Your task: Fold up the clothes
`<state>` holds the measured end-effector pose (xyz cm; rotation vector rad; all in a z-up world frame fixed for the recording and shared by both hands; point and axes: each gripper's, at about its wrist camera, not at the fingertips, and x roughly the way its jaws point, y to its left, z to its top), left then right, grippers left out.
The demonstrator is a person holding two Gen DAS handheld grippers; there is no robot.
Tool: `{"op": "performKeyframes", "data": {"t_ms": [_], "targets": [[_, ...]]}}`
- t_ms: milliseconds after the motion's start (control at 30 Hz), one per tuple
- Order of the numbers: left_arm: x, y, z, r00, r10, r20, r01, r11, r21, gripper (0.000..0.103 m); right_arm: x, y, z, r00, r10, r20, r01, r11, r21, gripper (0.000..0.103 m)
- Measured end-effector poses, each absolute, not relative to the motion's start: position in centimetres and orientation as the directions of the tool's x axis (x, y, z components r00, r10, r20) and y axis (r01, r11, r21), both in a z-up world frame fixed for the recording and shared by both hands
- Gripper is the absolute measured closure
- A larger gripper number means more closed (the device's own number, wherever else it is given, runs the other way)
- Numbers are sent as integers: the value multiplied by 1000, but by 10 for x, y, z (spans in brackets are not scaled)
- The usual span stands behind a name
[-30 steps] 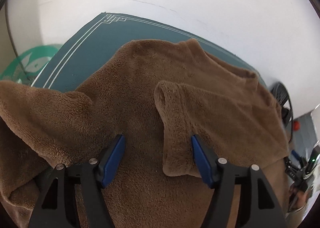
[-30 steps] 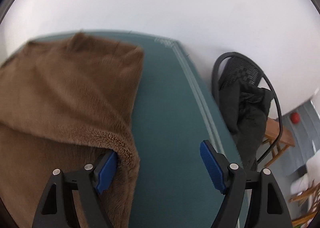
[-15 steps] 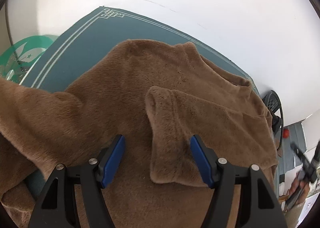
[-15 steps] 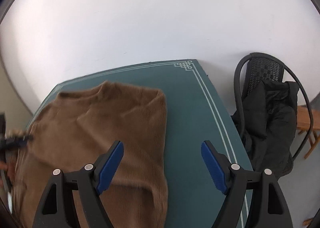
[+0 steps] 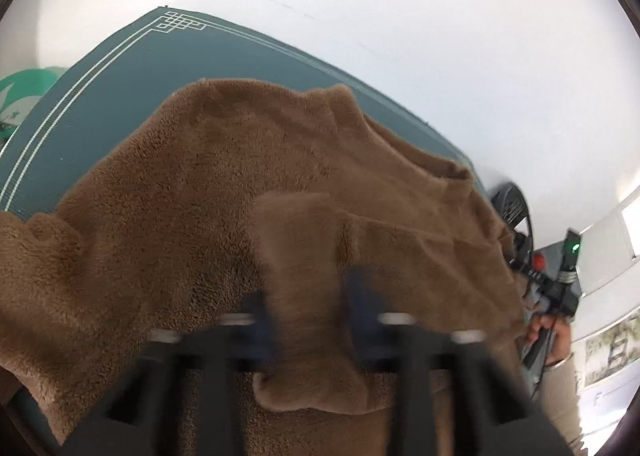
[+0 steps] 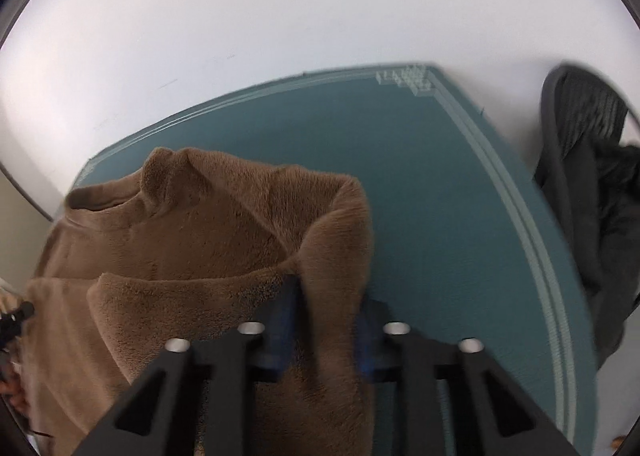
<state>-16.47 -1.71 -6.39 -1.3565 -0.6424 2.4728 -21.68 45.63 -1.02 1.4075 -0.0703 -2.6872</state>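
A brown fleece sweater (image 5: 224,192) lies spread on the teal surface (image 5: 120,68), collar toward the wall, and serves as the landmark here. At the sweater's left, a sleeve trails off toward the near-left corner, unfolded. Over the sweater's middle, the other sleeve (image 5: 320,256) is laid across the chest, and the left gripper (image 5: 308,324) is narrowed around the cuff end of it; motion blur hides whether the pads truly pinch the pile. At the sweater's right edge, the right gripper (image 6: 326,328) is clamped on a raised ridge of fleece at the side fold (image 6: 340,224), lifting it off the surface. Right of the sweater stands a black chair with a dark jacket (image 6: 600,216).

The risks, as I judge them: thick, slippery fleece may slide out of a shallow pinch, dropping the fold. Pulling the two grips unevenly would skew the body and bunch the crossed sleeve. A grip taking only the top layer would peel it away from the back panel.
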Motion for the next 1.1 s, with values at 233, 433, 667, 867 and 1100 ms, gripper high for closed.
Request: {"op": "performKeyframes", "data": {"t_ms": [233,433,667,867,1100], "targets": [[-150,-25,-56,-593,242,-768,40,-944,-328,88,-220,479,-13,-587,127,-800,-61,-992,-112,99],[-152,-37,-61,-563,314,-765,37,-915,-403,72,-201,483,1,-625,32,-780,-34,-999,-14,98],[-128,-62,-28,-667,209,-716,117,-919,-378,41,-153,430,40,-653,-179,-736,207,-977,54,13],[-112,-41,-11,-695,236,-679,10,-941,-338,30,-107,374,38,-599,-264,-756,351,-935,48,13],[-127,-23,-61,-592,180,-785,12,-973,-232,27,-107,356,-17,-512,-200,-835,365,-931,-1,11]]}}
